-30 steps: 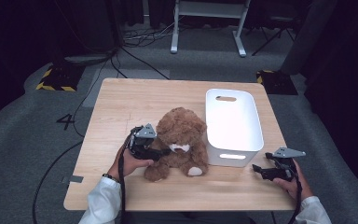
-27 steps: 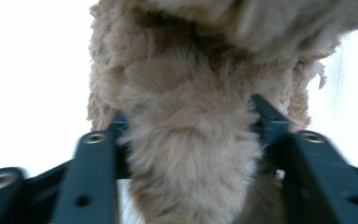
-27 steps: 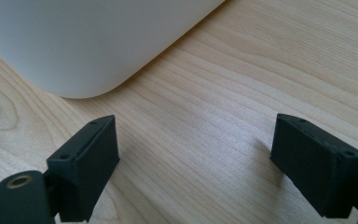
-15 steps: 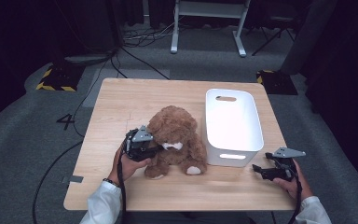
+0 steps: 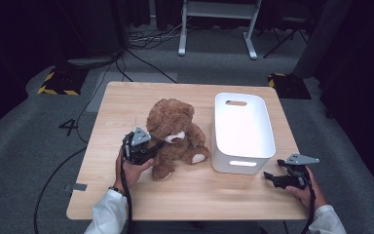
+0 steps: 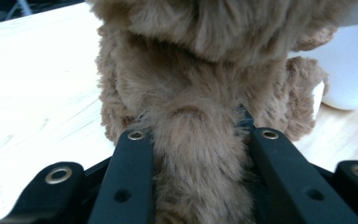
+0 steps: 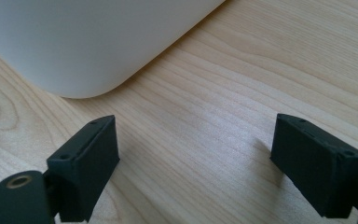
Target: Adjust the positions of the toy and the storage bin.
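Table (image 5: 190, 195): light wood, bearing everything.
Bin (image 5: 243, 129): white, right of the bear.
Teddy bear (image 5: 173, 134): sits upright mid-table, just beside the bin.
Left gripper (image 5: 146, 148): jaws, having just closed, clamp the bear's arm (image 6: 198, 154).
Right gripper (image 5: 272, 178): jaws apart, low over bare wood near the bin's corner.

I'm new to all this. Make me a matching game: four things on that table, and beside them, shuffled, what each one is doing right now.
Things:
1. teddy bear
2. white bin
3. left gripper
4. right gripper

States:
A. jaws wide apart, nothing between them
B. sits upright beside the bin
C. stands empty
D. jaws pressed on brown fur

Pairs: 1-B, 2-C, 3-D, 4-A
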The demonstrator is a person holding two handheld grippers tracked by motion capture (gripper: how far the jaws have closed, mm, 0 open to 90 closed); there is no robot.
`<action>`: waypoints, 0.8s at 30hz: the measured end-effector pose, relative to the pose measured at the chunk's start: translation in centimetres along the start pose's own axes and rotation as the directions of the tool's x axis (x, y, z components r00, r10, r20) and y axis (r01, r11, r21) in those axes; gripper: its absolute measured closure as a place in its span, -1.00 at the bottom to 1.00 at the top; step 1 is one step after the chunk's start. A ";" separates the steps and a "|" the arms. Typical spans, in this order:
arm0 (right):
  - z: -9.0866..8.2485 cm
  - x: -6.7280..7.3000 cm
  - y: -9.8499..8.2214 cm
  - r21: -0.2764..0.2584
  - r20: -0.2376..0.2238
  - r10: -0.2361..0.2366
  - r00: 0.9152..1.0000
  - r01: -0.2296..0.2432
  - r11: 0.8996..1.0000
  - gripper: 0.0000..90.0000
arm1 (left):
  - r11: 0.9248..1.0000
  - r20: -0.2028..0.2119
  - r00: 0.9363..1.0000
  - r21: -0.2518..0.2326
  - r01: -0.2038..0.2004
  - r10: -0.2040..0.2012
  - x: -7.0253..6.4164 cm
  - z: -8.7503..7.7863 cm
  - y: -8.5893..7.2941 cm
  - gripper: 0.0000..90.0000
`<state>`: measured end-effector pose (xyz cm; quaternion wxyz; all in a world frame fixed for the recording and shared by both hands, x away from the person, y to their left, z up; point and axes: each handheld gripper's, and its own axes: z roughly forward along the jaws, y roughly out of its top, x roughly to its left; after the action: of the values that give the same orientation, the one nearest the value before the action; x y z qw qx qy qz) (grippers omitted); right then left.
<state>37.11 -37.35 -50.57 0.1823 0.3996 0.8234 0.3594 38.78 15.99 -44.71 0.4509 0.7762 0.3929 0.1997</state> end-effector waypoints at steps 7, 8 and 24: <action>0.0 0.0 0.0 0.000 0.000 0.000 1.000 0.000 1.000 -0.67 | 0.997 -0.005 0.997 0.006 0.079 -0.079 -0.4 -0.1 0.3 0.38; 0.0 0.0 0.0 0.000 0.000 0.000 1.000 0.000 1.000 -0.67 | 0.997 -0.005 0.997 0.006 0.079 -0.079 -0.4 -0.1 0.3 0.34; 0.0 0.0 0.0 0.000 0.000 0.000 1.000 0.000 1.000 -0.67 | 0.984 0.025 0.998 0.167 0.060 -0.065 -1.1 -1.4 -2.6 -0.59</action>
<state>37.11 -37.36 -50.57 0.1823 0.3995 0.8234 0.3595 36.10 16.64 -46.14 0.3967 0.8013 0.4252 0.1403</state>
